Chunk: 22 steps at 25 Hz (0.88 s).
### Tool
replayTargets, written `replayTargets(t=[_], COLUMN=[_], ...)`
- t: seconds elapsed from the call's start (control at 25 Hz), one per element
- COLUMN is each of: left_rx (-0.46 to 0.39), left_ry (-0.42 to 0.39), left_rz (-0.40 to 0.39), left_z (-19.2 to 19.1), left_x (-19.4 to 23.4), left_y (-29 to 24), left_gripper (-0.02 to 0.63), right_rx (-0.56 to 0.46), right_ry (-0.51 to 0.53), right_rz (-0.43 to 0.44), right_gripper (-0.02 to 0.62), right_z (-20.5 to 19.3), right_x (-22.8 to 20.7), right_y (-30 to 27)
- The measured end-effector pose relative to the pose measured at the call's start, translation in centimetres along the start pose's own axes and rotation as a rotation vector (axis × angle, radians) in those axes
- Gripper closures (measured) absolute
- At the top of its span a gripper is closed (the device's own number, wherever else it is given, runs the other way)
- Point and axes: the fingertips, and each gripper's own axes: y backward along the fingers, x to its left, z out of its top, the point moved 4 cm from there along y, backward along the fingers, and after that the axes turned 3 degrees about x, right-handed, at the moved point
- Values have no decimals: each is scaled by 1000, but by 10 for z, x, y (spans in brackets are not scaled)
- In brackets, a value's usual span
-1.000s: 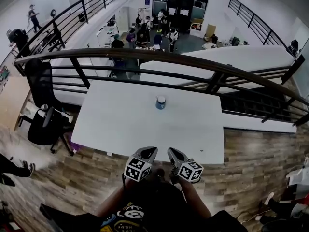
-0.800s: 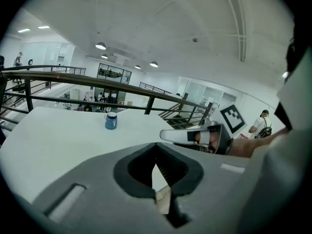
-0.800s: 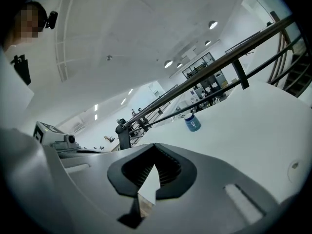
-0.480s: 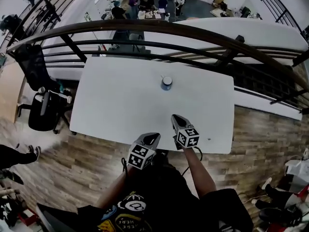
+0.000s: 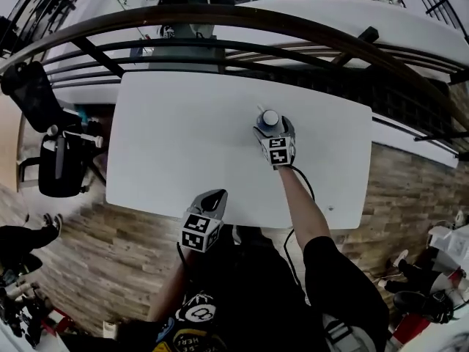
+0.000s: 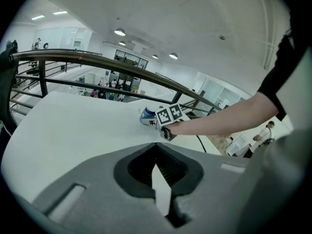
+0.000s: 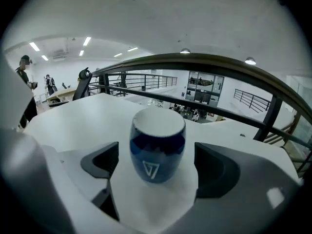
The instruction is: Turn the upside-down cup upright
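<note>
A blue cup (image 5: 270, 117) with a white base stands upside down on the white table (image 5: 183, 138), right of its middle. My right gripper (image 5: 272, 126) has reached it, and its jaws are opening. In the right gripper view the cup (image 7: 157, 145) sits between the two fingers (image 7: 100, 164) with a gap on each side, so the right gripper (image 7: 158, 167) is not pressing on it. My left gripper (image 5: 214, 196) hovers shut and empty over the table's front edge. In the left gripper view its jaws (image 6: 158, 172) meet, and the cup (image 6: 146, 116) shows far ahead.
A dark curved railing (image 5: 220, 20) runs behind the table's far edge. A black office chair (image 5: 47, 134) stands to the left of the table. A black cable (image 5: 304, 182) trails from the right gripper along the arm. Wooden floor (image 5: 132, 248) surrounds the table.
My right gripper has travelled from the table's front edge out to the cup and opened around it. The left gripper has shifted slightly forward and left, still shut.
</note>
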Motion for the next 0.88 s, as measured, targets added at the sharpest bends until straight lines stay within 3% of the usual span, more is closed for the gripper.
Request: replayTargets(t=[0.12,0.16,0.2,0.32,0.52,0.6,0.72,0.8,0.88], left_rx=[14,16,17,9,-65,-43,45,82,102], left_ry=[10,10,6,-27,-242,-371,-553,-608,-606], left_rz=[9,6,-2,-39,-67,-104,-135,-143,-137], left_z=[3,4,7,25,103,130,141,134,127], left_x=[25,32,38,45,17,-6,-42,-62,-74], left_y=[-1,-1,-3,-14,-38,-50,-66,-76,-83], left_gripper=[601,601,601,601,596,468,339,285,281], right_rx=[26,34,40,53,30,18,22,10,20], right_ry=[47,50,44,54,263,366,490,566,638], right_rz=[4,-5,-17,-20,134,196,244,250,249], right_gripper=[121,131,201,202,204,202,202,202,203], right_z=[14,16,16,18,39,49,59,59,50], right_x=[-1,0,1,9,53,70,87,93,93], right_y=[-20,-24,-26,-23,57,97,140,159,173])
